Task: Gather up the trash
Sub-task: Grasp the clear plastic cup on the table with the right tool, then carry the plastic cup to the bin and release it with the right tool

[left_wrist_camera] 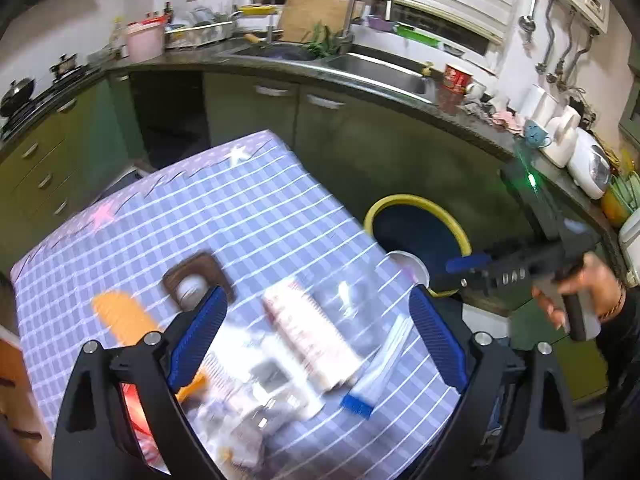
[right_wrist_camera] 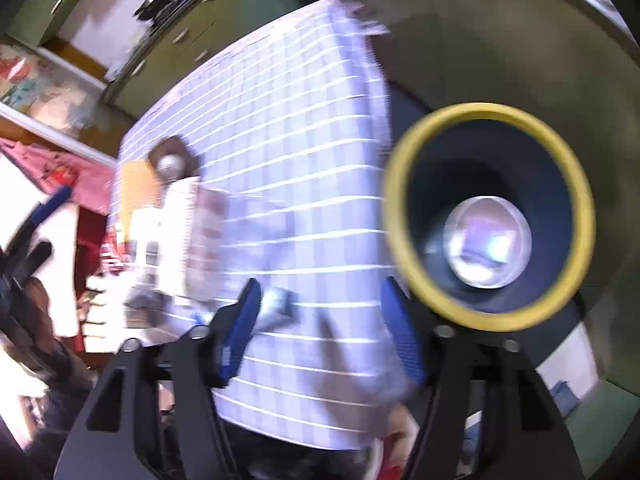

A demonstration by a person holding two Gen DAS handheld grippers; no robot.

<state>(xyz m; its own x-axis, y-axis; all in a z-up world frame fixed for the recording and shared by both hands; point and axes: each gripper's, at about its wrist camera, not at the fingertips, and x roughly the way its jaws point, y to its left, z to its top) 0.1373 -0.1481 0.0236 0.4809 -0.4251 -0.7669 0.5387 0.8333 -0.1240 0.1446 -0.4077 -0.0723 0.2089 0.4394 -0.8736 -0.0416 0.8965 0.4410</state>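
Trash pile (left_wrist_camera: 280,360) lies on the near part of the table (left_wrist_camera: 240,208), right under and between the left gripper (left_wrist_camera: 316,328) jaws; so left hand is the nearer one for the next pick, I judge. Long pinkish-white printed pack (left_wrist_camera: 310,340) runs diagonally, far-left to near-right, its long axis roughly along the line the jaws point, so jaws would close across its narrow width; looks like thin crinkly film, light, prob. slips or crumples easily. Beside it on the right, a flat clear/white sachet w/ blue end (left_wrist_camera: 376,376); glossy, thin, hard to get under. Nearer the camera: crumpled pale wrappers and paper, blurred, can't sort them out. Left jaws stand wide open, nothing between the pads.

Right gripper (right_wrist_camera: 320,336) jaws open too, empty; they hang over the table's right edge, just beside the bin (right_wrist_camera: 404,208). Bin: round, dark inside, yellow rim, stands on the floor off the table's right side; a shiny round cup or lid (right_wrist_camera: 486,242) lies at its bottom.

Further out on the table: orange flat piece (left_wrist_camera: 124,320) to the left; brown square holder w/ a white round thing in it (left_wrist_camera: 196,280) beyond the left jaw. Cloth is lilac-blue check, smooth. Behind: green cabinets, steel sink (left_wrist_camera: 384,72).
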